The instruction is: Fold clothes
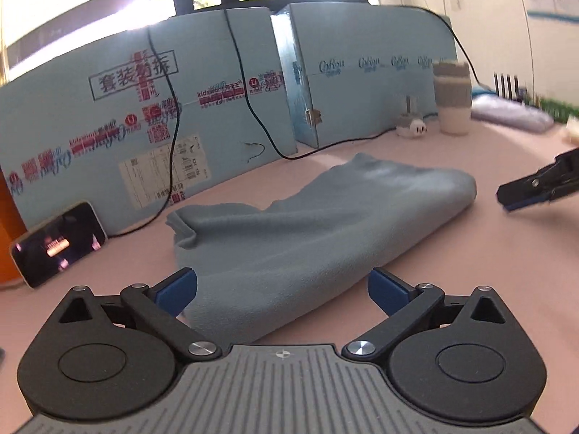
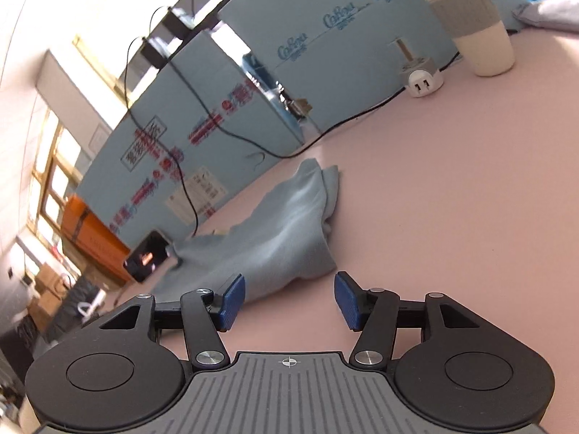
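Observation:
A grey-blue cloth lies folded over itself on the pink table, with a rolled fold along its right side. My left gripper is open just above the cloth's near edge, nothing between its blue pads. The right gripper shows at the right edge of the left wrist view, off the cloth's right side. In the right wrist view the cloth stretches away to the left, and my right gripper stands open over the bare table beside the cloth's near corner.
Light-blue cardboard panels wall off the back of the table, with black cables hanging down them. A lit phone leans at the left. A white cup and a plug adapter stand at the back right.

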`<state>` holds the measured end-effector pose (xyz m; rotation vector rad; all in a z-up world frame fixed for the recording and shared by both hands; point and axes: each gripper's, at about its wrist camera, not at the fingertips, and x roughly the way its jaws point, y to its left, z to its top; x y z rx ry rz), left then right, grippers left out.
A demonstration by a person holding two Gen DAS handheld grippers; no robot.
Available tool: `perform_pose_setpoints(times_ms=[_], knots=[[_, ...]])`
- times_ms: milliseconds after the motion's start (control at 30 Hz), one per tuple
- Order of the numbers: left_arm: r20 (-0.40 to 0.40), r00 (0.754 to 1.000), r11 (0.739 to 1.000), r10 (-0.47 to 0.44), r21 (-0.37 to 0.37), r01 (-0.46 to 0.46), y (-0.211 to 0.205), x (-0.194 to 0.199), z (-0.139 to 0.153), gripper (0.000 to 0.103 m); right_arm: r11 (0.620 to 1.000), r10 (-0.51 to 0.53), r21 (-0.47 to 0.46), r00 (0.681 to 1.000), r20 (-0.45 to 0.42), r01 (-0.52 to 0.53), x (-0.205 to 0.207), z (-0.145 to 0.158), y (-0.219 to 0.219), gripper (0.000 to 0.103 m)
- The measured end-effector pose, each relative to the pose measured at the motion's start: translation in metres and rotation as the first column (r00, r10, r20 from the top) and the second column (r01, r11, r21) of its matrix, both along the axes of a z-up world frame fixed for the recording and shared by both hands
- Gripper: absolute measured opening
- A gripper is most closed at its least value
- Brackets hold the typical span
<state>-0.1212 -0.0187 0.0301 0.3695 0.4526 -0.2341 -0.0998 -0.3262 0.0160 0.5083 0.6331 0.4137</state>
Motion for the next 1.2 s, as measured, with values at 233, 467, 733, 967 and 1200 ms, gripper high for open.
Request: perform_pose_setpoints(times_ms=[233, 467, 733, 967, 1200], knots=[[0.063, 0.994, 0.920, -0.093, 0.387, 0.061, -0.015, -0.011, -0.011, 0.103, 0.772, 0.157, -0.635, 0.977, 0.144, -0.031, -0.036, 0.011, 0.053, 0.074], [0.071, 0.981, 0.815, -0.179, 0.570, 0.108, -0.022, -0.005, -0.012, 0.103, 0.338, 0.395, -0.938, 0.894, 0.213, 0.074, -0.038, -0.003, 0.109, 0.075], [0.035, 0.979, 0.789, -0.203, 0.597, 0.142, -0.015, 0.009, -0.013, 0.103, -0.022, 0.607, -0.993, 0.791, 0.077, 0.114, -0.022, -0.031, 0.151, 0.075], [0.011, 0.981, 0.809, -0.192, 0.568, 0.152, -0.013, 0.018, -0.013, 0.103, -0.071, 0.643, -0.990, 0.764, 0.046, 0.120, -0.006, -0.037, 0.165, 0.075], [0.008, 0.987, 0.824, -0.159, 0.552, 0.128, -0.018, 0.025, -0.015, 0.103, -0.064, 0.635, -0.991, 0.771, 0.053, 0.121, 0.004, -0.036, 0.169, 0.075]])
